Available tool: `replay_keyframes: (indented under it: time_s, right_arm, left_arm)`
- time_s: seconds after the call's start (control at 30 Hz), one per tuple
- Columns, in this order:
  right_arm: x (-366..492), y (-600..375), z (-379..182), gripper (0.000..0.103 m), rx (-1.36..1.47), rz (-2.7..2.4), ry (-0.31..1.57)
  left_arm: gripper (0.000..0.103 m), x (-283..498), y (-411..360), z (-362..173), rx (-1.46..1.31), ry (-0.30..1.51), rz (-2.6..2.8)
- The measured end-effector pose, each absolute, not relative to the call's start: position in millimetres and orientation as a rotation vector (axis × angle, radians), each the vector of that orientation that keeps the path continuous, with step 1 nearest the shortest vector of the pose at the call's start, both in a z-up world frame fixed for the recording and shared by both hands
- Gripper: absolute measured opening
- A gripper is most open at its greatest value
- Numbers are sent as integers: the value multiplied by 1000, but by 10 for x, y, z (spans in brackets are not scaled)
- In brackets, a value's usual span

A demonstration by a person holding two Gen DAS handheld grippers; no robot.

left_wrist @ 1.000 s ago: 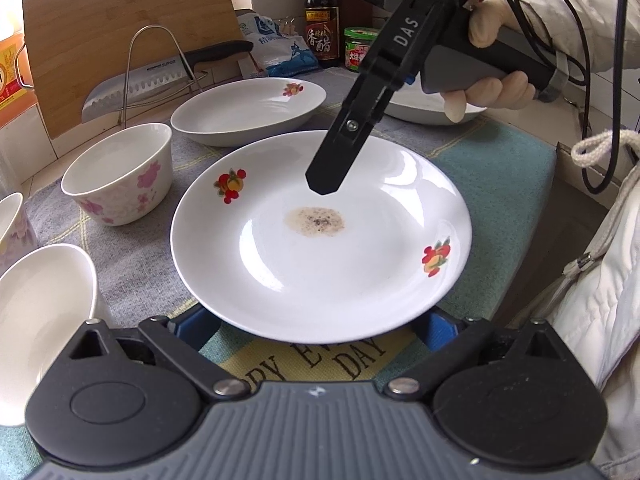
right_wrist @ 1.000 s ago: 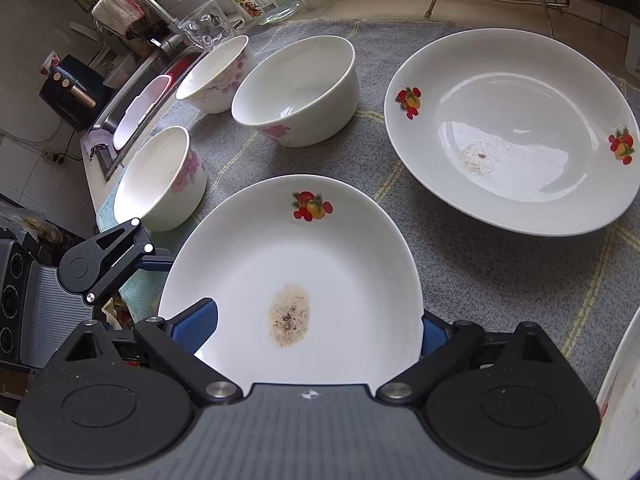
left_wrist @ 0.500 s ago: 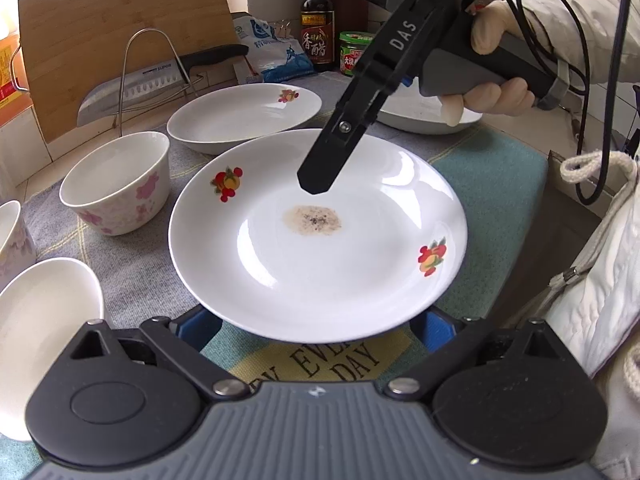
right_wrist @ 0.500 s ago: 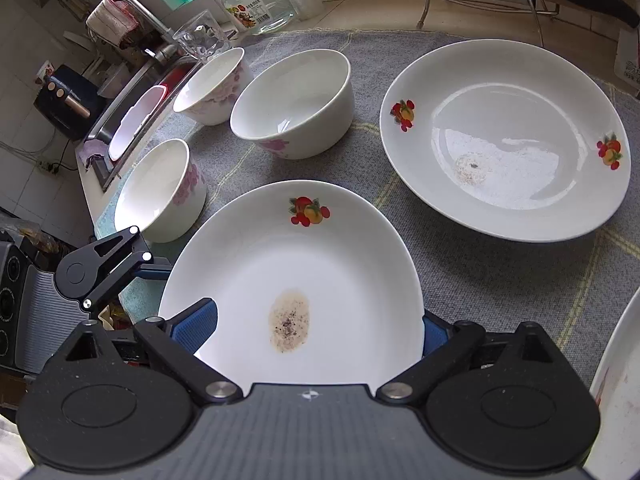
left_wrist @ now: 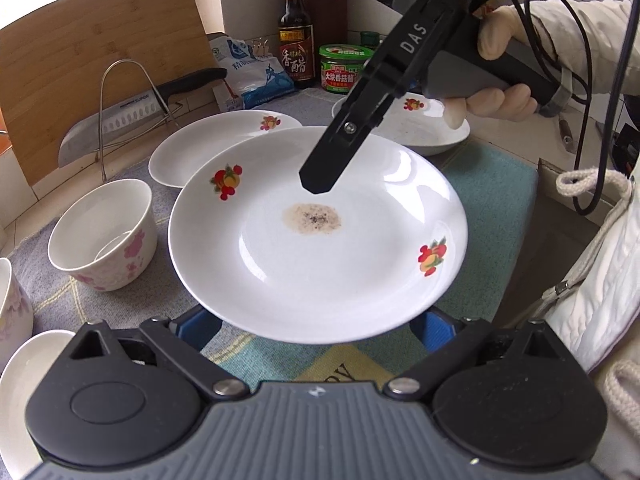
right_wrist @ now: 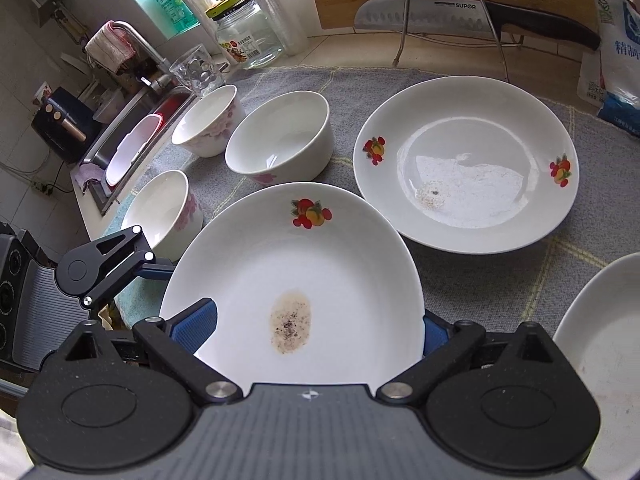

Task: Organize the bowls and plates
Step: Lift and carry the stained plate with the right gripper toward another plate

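Observation:
A white plate with fruit prints and a brown stain is held above the mat; it also shows in the right wrist view. My left gripper has its blue pads under the plate's near rim. My right gripper grips the opposite rim; one black finger lies over the plate. A second fruit plate sits on the grey mat behind. A third plate lies at the far right. Three white bowls with pink flowers stand at the left.
A cutting board and a knife on a wire rack stand at the back. A sauce bottle, a green-lidded jar and a salt bag stand behind the plates. The sink lies beyond the bowls.
The held plate has risen off the mat and shifted slightly toward the second plate. Both grippers keep their hold on it.

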State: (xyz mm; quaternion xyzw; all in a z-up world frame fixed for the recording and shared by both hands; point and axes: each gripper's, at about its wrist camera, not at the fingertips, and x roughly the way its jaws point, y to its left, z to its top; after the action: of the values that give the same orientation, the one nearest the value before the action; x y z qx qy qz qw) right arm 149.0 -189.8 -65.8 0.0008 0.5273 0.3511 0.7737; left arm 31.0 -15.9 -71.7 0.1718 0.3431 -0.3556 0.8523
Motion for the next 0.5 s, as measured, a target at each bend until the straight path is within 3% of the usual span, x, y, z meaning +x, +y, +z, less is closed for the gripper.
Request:
replay_keyframes:
  time_s: [0.5]
  right_arm:
    - [1505,-2772,-506,102,56,621,1073]
  left_arm:
    - [99,696,-884,-565,398,697,-880]
